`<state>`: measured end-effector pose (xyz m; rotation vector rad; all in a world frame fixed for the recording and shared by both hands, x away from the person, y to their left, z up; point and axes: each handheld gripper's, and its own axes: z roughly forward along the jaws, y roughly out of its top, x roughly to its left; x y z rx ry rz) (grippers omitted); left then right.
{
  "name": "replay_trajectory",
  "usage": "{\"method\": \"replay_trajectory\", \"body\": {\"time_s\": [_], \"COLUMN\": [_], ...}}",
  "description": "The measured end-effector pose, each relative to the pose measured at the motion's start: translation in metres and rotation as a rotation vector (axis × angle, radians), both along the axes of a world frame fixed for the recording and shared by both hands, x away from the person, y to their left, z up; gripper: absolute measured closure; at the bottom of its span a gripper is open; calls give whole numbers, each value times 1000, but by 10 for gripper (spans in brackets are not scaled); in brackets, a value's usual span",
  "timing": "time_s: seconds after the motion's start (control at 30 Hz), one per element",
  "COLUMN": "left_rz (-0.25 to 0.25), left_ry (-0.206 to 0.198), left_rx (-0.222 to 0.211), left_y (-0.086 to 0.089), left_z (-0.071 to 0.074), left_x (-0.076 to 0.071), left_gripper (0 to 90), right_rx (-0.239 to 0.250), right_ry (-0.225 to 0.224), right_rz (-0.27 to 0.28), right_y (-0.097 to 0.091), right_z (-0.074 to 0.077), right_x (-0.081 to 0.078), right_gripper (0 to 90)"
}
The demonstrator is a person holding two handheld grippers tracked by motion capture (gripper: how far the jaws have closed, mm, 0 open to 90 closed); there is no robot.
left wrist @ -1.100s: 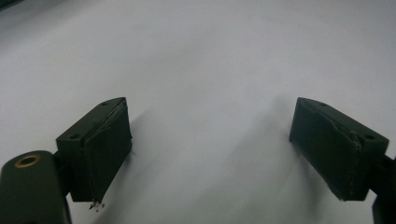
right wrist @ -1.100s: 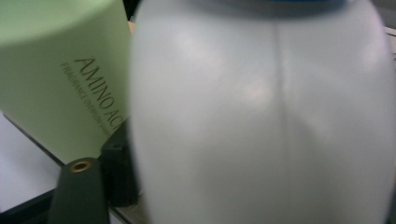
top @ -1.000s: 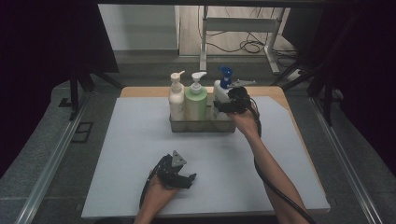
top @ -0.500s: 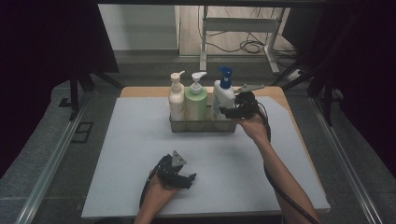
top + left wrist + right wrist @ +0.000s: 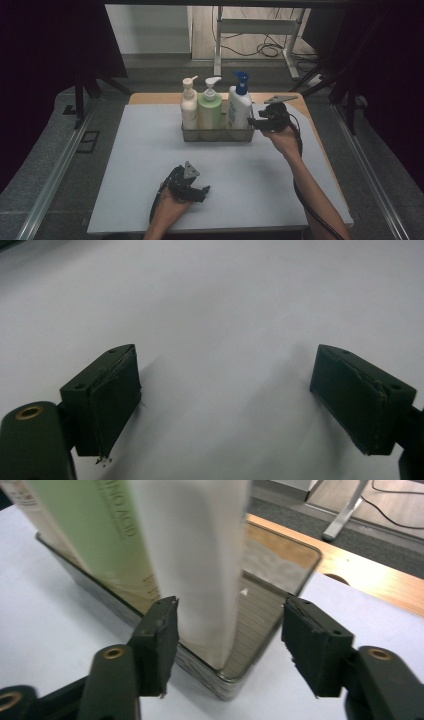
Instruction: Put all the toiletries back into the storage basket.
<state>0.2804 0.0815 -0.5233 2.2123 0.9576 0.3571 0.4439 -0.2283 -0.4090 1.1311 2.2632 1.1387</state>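
Since the earlier pictures the right gripper (image 5: 256, 121) has drawn away from the white bottle (image 5: 239, 106) with the blue pump and now hangs just beside the right end of the clear tray (image 5: 218, 134), its jaws having just been closing from a wider spread. They stand partly apart and pinch nothing: in the right gripper view the white bottle (image 5: 200, 555) rises beyond the gap, nearer the left jaw, and neither pad (image 5: 159, 640) presses on it; whether that pad brushes the bottle or the tray's corner is hard to tell. That bottle stands upright at the right end of the tray (image 5: 280, 625), next to the green bottle (image 5: 210, 107) and the cream bottle (image 5: 189, 105). In the right gripper view the tops of all the bottles are cut off by the upper edge, and the cream one is a sliver at the corner. The left gripper (image 5: 200, 191) lies low on the white tabletop (image 5: 140, 165) near the front edge, well apart from the tray, with the hand (image 5: 167, 210) partly cut off at the bottom. Its jaws are spread wide in the left gripper view, with bare white surface between them (image 5: 225, 410). Beyond the table the room is dark and its sides are hard to make out.
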Motion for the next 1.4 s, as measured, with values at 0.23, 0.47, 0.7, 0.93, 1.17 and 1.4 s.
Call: {"method": "replay_trajectory", "body": {"time_s": [0.23,0.47,0.7,0.93,1.17,1.4], "left_rz": [0,-1,0,0,-1,0], "left_ry": [1,0,2,1,2,3], "left_rx": [1,3,3,2,4,3], "left_y": [0,0,0,0,0,0], "left_z": [0,0,0,0,0,0], "left_x": [0,0,0,0,0,0], "left_gripper": [127,127,127,127,127,127], "right_rx": [-25,-22,-49,-30,7,-4], "right_ry": [17,28,44,72,115,140], "right_rz": [-57,-68,-83,-77,-70,-65], "right_y": [-7,0,9,15,18,18], "right_z": [-7,-17,-23,-31,-40,-49], "right_x": [9,22,32,41,51,54], "right_gripper": [642,855,898,898,896,893]}}
